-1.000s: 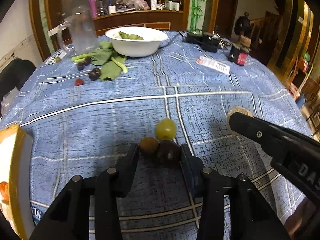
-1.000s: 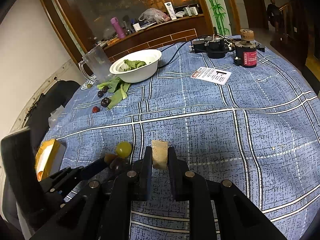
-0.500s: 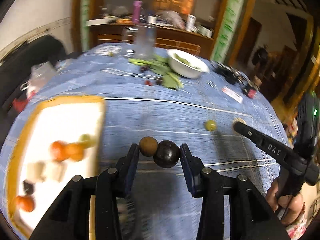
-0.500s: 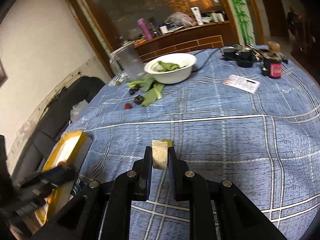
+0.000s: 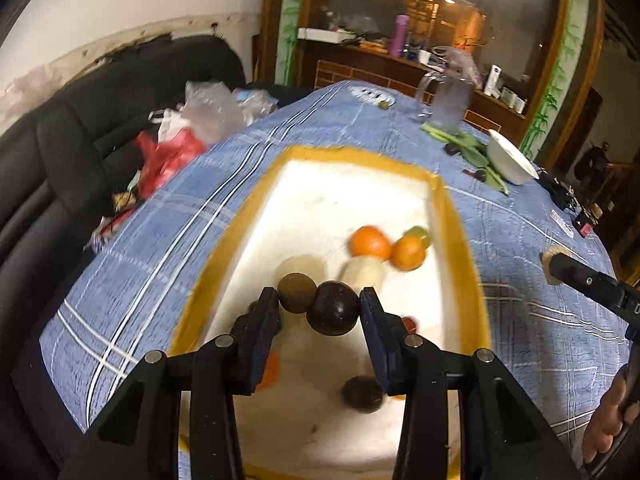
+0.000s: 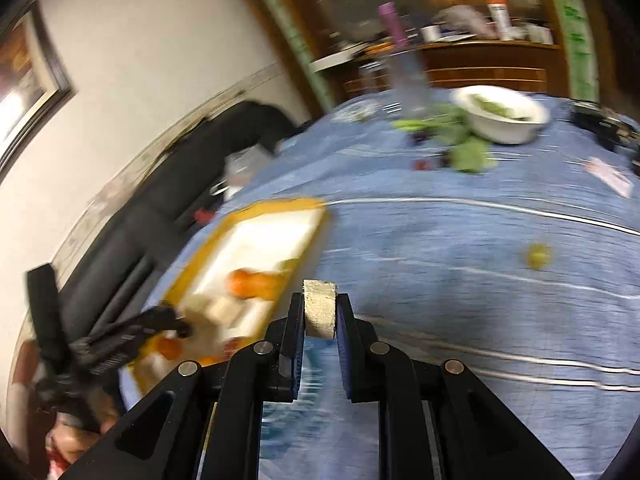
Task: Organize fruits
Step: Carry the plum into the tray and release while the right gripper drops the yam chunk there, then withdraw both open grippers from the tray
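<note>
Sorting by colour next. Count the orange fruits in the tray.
3, perhaps more. Two sit together near the far right wall of the tray: orange fruit and its neighbour. A third shows partly behind the left gripper; others may be hidden.

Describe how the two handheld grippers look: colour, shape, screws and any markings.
Both the left gripper and the right gripper are matte black plastic, with angular, triangular cut-out linkages and round silver screws. The jaws carry flat dark blue pads. No cables or markings are readable. A bare hand shows at the edge; no sleeve is clear.
</note>
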